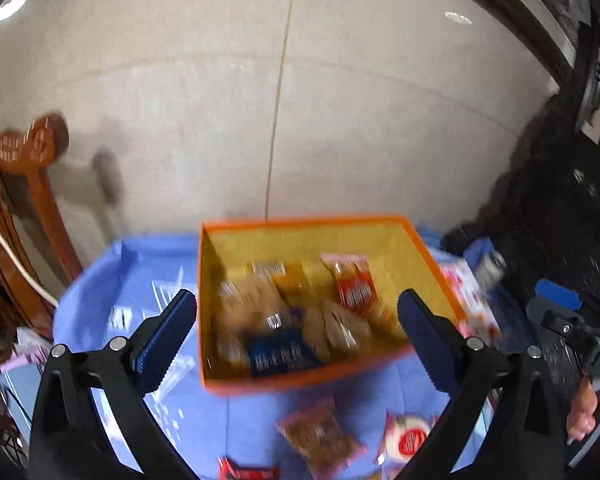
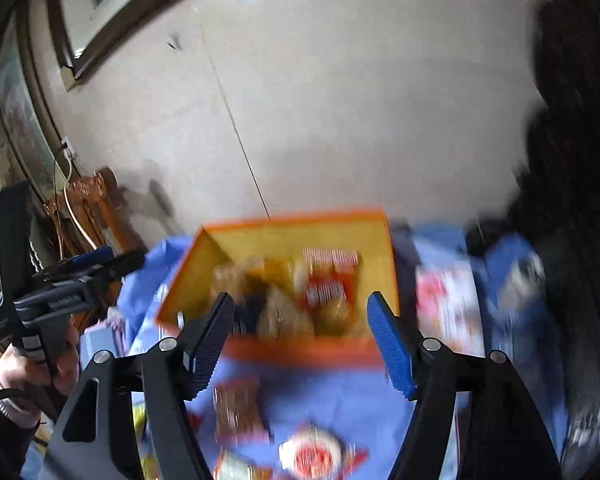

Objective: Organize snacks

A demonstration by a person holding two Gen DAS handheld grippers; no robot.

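Observation:
An orange box (image 1: 308,385) with a yellow inside stands on the blue cloth and holds several snack packets, among them a red packet (image 1: 354,290) and a dark blue packet (image 1: 278,354). My left gripper (image 1: 298,334) hovers in front of the box, jaws wide open and empty. The same orange box (image 2: 300,354) appears blurred in the right wrist view, with my right gripper (image 2: 300,340) open and empty before its near wall. Loose on the cloth nearer me lie a brown snack packet (image 1: 320,436) and a round white and red snack (image 1: 410,436).
A blue cloth (image 1: 100,300) covers the table, which ends at a pale tiled wall. A carved wooden chair (image 1: 24,168) stands at the left. A pink and white package (image 1: 470,296) lies right of the box. A hand (image 2: 16,364) holds the other gripper's handle.

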